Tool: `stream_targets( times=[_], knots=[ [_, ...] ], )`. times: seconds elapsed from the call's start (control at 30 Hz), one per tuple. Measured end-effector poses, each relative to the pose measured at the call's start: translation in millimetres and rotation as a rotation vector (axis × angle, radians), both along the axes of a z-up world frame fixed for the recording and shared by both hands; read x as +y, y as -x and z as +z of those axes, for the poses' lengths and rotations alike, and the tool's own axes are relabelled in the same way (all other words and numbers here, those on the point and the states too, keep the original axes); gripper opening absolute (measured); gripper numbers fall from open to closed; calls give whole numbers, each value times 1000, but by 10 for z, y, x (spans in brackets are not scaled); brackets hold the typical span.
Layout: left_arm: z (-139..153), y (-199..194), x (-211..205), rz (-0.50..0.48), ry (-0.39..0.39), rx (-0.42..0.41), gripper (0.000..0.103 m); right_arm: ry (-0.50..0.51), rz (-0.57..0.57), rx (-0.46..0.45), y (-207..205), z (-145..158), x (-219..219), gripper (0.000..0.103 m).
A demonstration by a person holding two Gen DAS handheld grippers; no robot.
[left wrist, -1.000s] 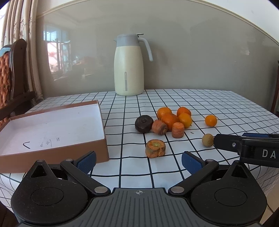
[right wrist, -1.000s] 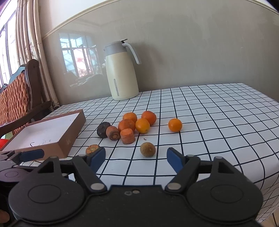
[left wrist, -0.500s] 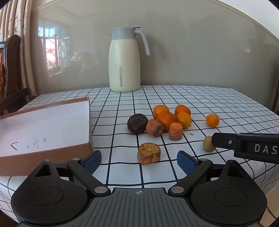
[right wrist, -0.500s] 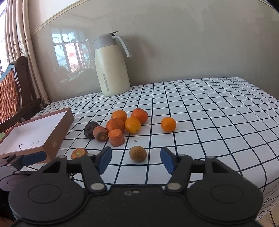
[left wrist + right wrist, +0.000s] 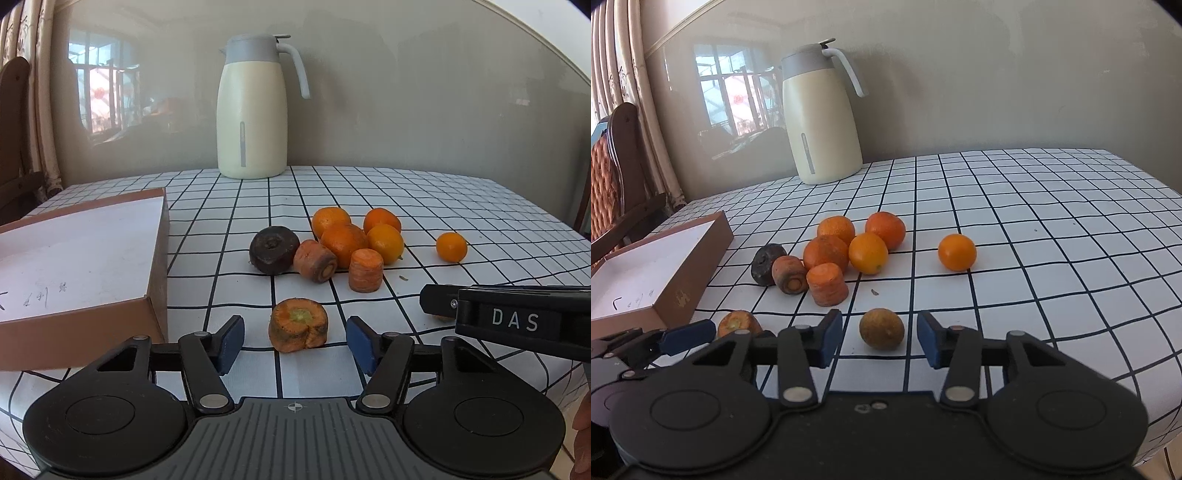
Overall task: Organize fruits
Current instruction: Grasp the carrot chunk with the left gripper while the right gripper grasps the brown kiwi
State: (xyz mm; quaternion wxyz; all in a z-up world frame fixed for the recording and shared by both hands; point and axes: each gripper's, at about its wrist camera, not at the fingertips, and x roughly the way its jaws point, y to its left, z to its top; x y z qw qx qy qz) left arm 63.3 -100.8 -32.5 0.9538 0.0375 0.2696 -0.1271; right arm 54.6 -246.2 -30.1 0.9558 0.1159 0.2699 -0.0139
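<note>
"DAS" in white letters marks the right gripper. Its fingers are closing around a brownish round fruit on the table, untouched. The left gripper closes around a carrot stub, gaps either side.

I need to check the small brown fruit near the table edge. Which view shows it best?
The right wrist view: the small brown fruit lies whole and unobstructed ahead of the fingers. In the left wrist view the right hand-held gripper hides nearly all of it.
</note>
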Motion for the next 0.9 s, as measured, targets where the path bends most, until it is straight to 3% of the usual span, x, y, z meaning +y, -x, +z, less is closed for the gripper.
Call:
stream_targets(
  times=[0.2, 0.33, 0.43, 0.9],
  knots=[
    [-24, -10, -39, 1, -9, -16, 49, 0, 8, 14, -53, -46, 8, 24],
    [-30, -1, -53, 3, -7, -26, 36, 43, 9, 10, -65, -57, 53, 19],
    [-32, 4, -45, 2, -5, -29, 35, 74, 14, 4, -47, -57, 90, 19],
    [218, 197, 217, 16, 40, -110, 35, 15, 78, -111, 169, 187, 188, 19]
  ],
)
